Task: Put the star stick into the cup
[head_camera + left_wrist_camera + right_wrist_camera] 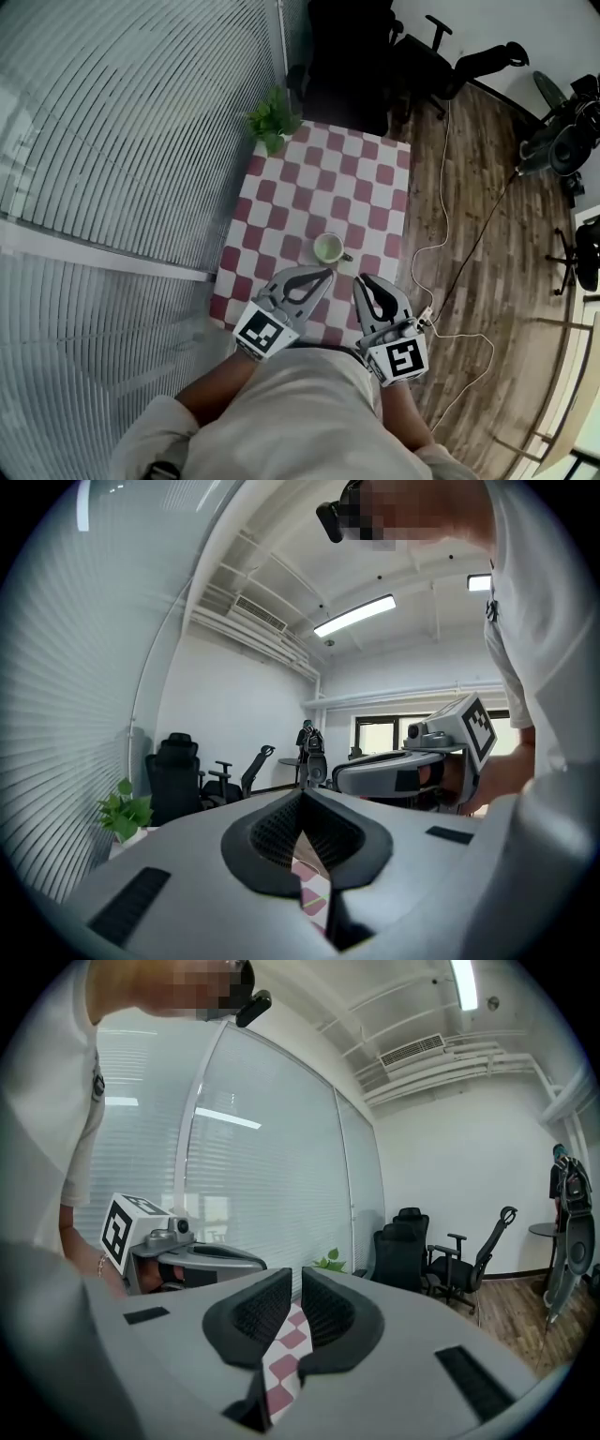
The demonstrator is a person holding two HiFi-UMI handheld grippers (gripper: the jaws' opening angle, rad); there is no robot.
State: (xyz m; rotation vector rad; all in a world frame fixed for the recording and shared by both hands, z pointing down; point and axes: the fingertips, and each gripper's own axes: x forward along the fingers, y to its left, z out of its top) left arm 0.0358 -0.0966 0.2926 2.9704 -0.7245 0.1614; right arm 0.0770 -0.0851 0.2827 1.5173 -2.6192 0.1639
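Left gripper [326, 273]: jaws closed, empty. Right gripper [362, 279]: slim gap between jaws, empty. Both near the cup [329, 248]

The person wears a loose, off-white short-sleeved shirt [291, 412], and its sleeve [80, 1101] bears a small dark print. The left gripper [326, 273] and the right gripper [360, 279] look alike: smooth light-grey shells tapering to rounded tips, lined inside with black ribbed pads [328, 1312], with flat black rectangular patches on their upper faces. At the rear of each sits a white marker cube [260, 331] printed with a black square pattern.
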